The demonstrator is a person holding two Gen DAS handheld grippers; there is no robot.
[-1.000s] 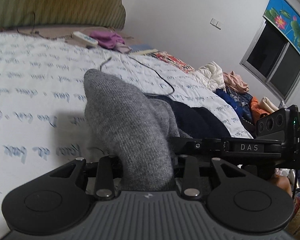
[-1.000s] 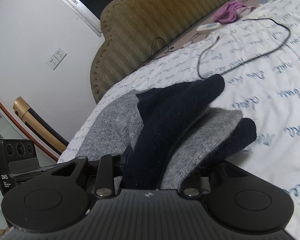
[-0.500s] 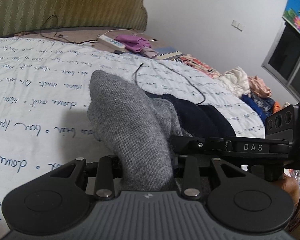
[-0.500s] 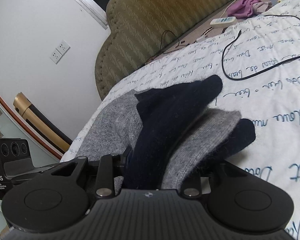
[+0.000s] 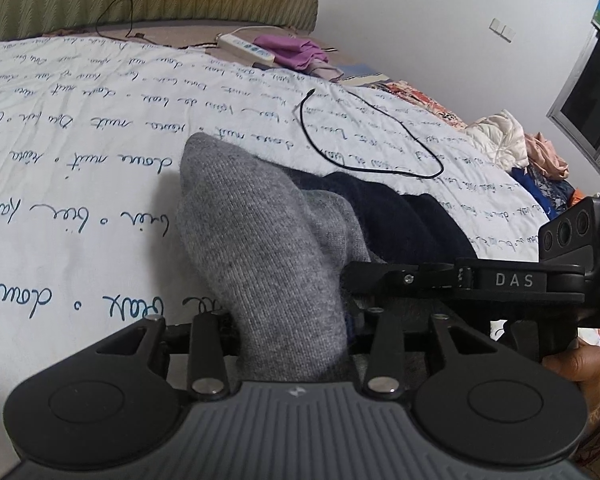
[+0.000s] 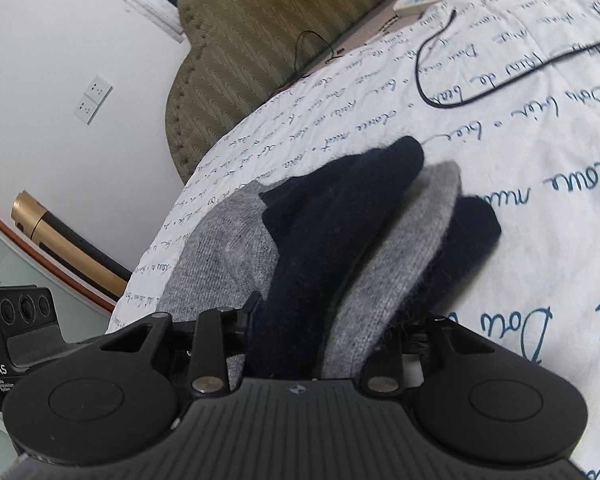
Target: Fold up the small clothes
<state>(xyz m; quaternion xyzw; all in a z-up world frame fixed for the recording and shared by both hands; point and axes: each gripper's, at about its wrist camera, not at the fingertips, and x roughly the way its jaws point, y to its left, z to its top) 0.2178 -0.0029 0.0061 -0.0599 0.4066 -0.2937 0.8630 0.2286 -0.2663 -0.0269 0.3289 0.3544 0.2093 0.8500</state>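
Grey and navy knitwear draped over both hand-held grippers above the bed

Grey wool of the knitted garment [image 5: 260, 248] rises straight out from between the fingers of the left hand-held gripper [image 5: 292, 344], whose jaws are opening with the cloth between them; whether the pads press on it cannot be told. The navy part [image 6: 332, 216] lies folded over the grey in the right hand-held gripper [image 6: 312, 344], also opening around the fabric, grip likewise unclear. The garment's far ends lie close above the white bedsheet [image 5: 80, 128] with blue script. A black cable [image 5: 364, 148] loops beyond.
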